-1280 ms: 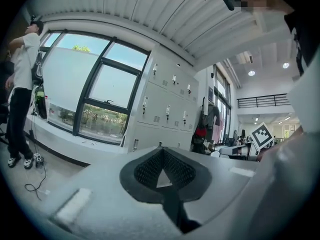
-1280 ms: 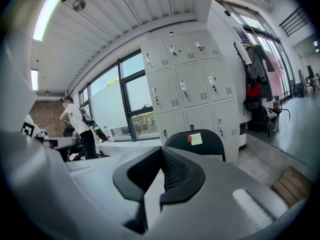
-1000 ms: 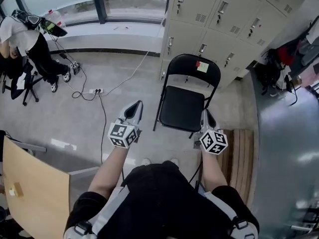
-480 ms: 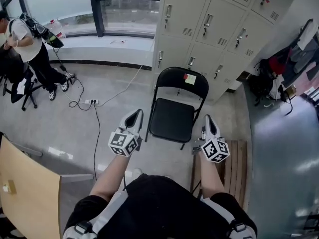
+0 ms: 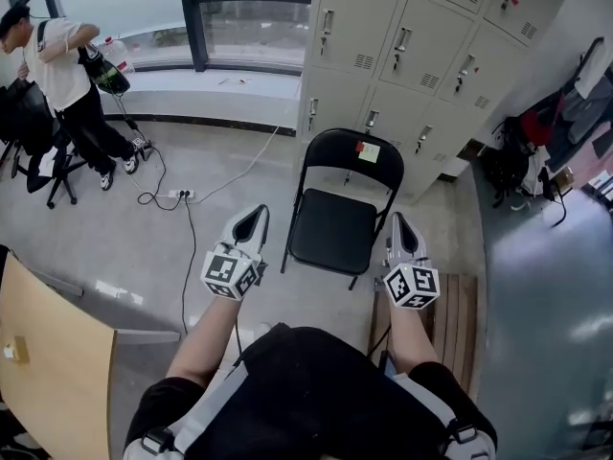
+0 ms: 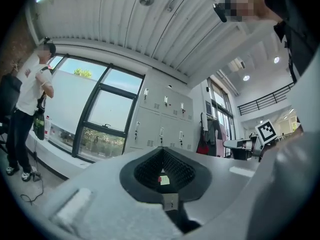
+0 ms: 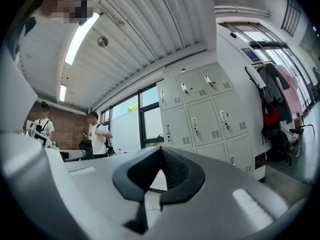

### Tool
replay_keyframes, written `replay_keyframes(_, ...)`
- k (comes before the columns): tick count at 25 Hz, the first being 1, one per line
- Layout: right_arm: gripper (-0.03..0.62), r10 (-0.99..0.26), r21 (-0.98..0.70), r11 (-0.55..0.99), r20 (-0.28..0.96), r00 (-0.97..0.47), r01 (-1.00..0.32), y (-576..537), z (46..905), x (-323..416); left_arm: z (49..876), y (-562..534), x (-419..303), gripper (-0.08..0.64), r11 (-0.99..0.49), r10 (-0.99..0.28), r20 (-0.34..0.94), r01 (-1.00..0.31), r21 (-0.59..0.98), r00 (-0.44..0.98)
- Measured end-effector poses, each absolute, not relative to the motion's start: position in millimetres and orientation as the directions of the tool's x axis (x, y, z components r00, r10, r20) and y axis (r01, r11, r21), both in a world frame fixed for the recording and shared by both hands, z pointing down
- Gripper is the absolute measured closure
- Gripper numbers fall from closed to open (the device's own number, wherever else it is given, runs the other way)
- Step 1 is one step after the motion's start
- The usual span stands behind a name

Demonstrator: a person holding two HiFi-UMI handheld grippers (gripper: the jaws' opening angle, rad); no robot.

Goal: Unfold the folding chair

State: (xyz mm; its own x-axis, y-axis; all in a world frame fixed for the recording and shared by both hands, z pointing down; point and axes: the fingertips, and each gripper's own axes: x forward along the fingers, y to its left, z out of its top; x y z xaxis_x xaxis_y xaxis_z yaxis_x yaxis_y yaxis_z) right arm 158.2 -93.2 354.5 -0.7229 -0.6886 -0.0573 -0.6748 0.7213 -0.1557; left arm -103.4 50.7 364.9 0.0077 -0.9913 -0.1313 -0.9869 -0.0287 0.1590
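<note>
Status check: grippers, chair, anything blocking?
Left gripper and right gripper both shut, empty, either side of the chair. Folding chair stands open before the lockers. Floor cable runs left of it.

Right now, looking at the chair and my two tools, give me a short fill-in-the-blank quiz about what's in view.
1. The chair stands unfolded in front of grey ____.
2. A yellow note is stuck on the chair's ____.
3. The left tool and the right tool both have jaws that are ____, holding nothing.
Missing words: lockers; backrest; shut.
</note>
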Motion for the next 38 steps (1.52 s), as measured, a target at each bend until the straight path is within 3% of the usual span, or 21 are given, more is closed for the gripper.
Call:
replay_keyframes(10, 0.589, -0.733, -0.159, 0.674, -0.028, -0.679, -0.721, -91, 364, 192, 358, 63, -92, 0.560, -0.045, -0.990, -0.139, -0.995, 0.092, 0.032)
replay_keyframes(38, 0.591, -0.736, -0.136, 0.672, -0.006, -0.677, -0.728, -78, 365, 206, 354, 47, -73, 0.560, -0.090, -0.985, -0.154, -0.991, 0.096, 0.075)
